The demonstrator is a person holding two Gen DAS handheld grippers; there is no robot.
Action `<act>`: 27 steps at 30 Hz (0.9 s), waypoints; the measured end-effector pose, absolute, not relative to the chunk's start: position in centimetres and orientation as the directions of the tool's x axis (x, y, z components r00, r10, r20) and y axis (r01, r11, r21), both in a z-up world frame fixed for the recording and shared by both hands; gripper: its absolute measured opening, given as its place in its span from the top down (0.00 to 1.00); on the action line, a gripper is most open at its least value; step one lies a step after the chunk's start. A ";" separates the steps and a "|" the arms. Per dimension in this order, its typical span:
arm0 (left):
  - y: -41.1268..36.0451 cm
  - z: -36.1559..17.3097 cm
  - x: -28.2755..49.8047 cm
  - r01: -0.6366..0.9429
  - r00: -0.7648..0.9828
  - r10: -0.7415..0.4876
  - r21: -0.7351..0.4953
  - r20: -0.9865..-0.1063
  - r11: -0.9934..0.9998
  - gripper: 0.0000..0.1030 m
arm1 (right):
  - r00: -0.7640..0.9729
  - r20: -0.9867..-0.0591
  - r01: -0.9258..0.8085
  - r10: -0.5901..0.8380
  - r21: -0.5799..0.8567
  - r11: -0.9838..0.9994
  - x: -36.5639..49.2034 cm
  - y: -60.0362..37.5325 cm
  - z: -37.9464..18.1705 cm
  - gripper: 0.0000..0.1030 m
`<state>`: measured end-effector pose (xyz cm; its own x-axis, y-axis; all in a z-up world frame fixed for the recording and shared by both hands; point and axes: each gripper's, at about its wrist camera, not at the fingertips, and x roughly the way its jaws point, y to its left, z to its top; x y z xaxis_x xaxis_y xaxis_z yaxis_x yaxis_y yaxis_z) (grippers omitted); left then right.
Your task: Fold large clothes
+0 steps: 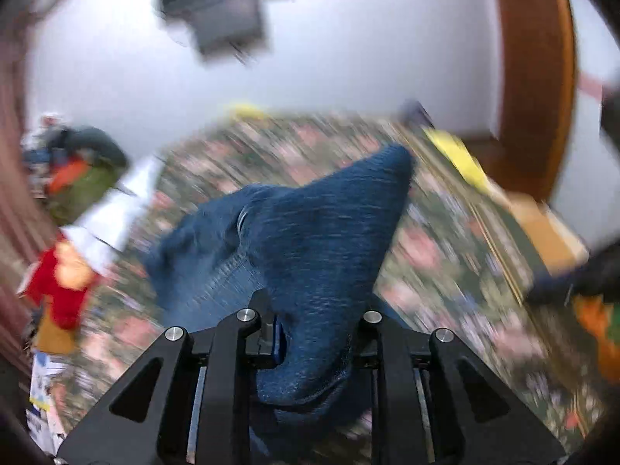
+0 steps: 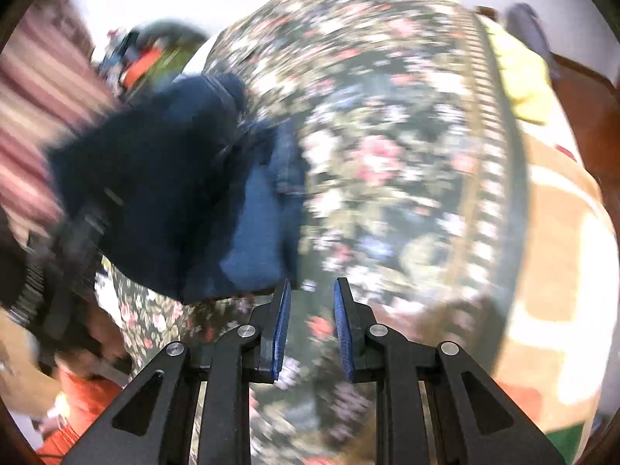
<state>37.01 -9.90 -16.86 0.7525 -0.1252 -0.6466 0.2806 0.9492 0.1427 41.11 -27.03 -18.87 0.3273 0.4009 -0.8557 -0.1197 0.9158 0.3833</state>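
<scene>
I see a floral bedspread covering the bed in both views, heavily smeared by blur, with a white wall and a brown wooden door frame behind it. A dark object high on the wall is too blurred to identify. Heaped clothing at the left edge is cut off and indistinct. My left hand-held gripper is clenched on the dark blue garment, whose cloth hides the right finger and trails forward above the bedspread. My right hand-held gripper holds nothing; a narrow gap separates its blue pads, and it reads as closed. The garment hangs at that view's left. Yellow fabric lies at the bed's far edge.
</scene>
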 end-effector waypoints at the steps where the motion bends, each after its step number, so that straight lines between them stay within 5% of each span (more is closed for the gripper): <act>1: -10.8 -18.2 36.9 0.312 0.715 -0.136 0.139 -0.686 0.940 0.81 | 0.337 -0.851 -0.104 0.403 0.392 0.914 40.6 -28.5 -18.5 0.82; 5: -13.0 -20.1 34.6 0.345 0.716 -0.064 0.272 -0.696 0.898 0.71 | 0.354 -0.840 -0.099 0.411 0.403 0.910 38.7 -30.4 -18.2 0.82; 11: -10.4 -16.8 32.1 0.378 0.663 -0.186 0.110 -0.725 0.919 0.29 | 0.382 -0.825 -0.191 0.415 0.369 0.910 37.4 -28.2 -16.1 0.82; 14: -8.0 -15.1 30.9 0.325 0.710 -0.192 0.074 -0.678 0.943 0.20 | 0.404 -0.801 -0.242 0.442 0.373 0.896 37.6 -26.1 -14.4 0.82; 20: -0.3 -13.4 32.2 0.127 0.755 -0.082 0.022 -0.651 0.992 0.12 | 0.437 -0.781 -0.353 0.446 0.308 0.884 38.8 -20.2 -12.0 0.82; 27: 4.4 -19.5 35.5 0.020 0.607 -0.053 -0.052 -0.793 0.998 0.12 | 0.406 -0.844 -0.424 0.350 0.166 0.890 41.6 -13.8 -15.5 0.82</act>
